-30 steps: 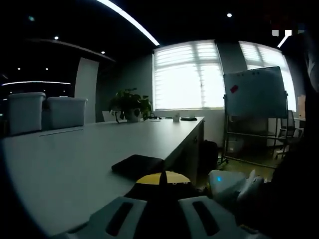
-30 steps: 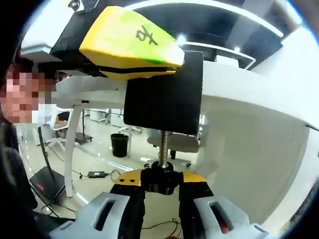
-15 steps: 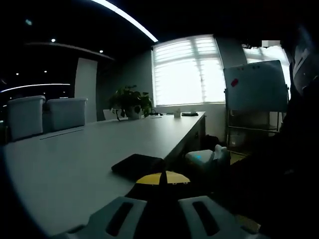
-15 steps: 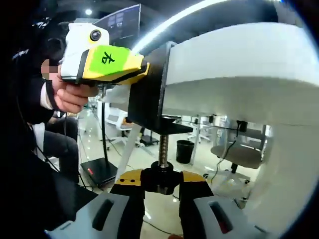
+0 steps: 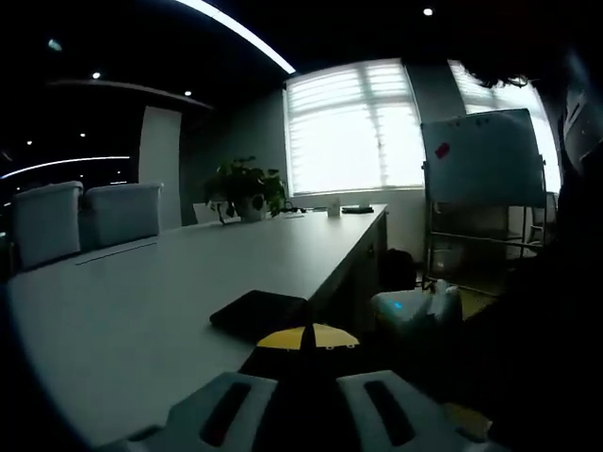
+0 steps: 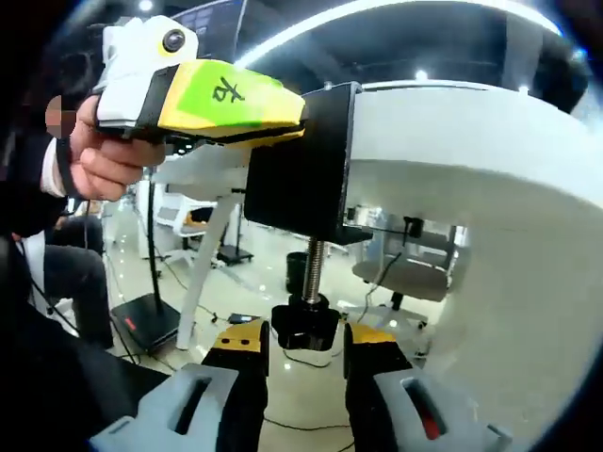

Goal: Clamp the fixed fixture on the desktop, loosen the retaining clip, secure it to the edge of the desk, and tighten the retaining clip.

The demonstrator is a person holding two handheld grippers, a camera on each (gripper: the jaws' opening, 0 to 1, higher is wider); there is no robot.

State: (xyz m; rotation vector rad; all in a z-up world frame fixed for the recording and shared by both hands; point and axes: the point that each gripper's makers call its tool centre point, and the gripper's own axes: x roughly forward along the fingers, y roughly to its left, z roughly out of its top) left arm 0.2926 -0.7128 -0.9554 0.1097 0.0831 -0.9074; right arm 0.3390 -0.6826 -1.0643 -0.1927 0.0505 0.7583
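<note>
Straddling the white desk (image 6: 490,179) edge, the black C-shaped metal fixture (image 6: 301,155) is held by the left gripper's (image 6: 297,105) closed jaws while the right gripper's (image 6: 303,363) jaws flank, seemingly parted, its black screw knob (image 6: 304,325), tightening apparently still unfinished.

Opposed close views sharing clamp (image 6: 301,179)

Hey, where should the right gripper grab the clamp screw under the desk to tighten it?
Take the black knob at the foot of the threaded screw, coming up from below with a jaw on each side. It is the widest, graspable part, and hangs clear beneath the fixture.
</note>
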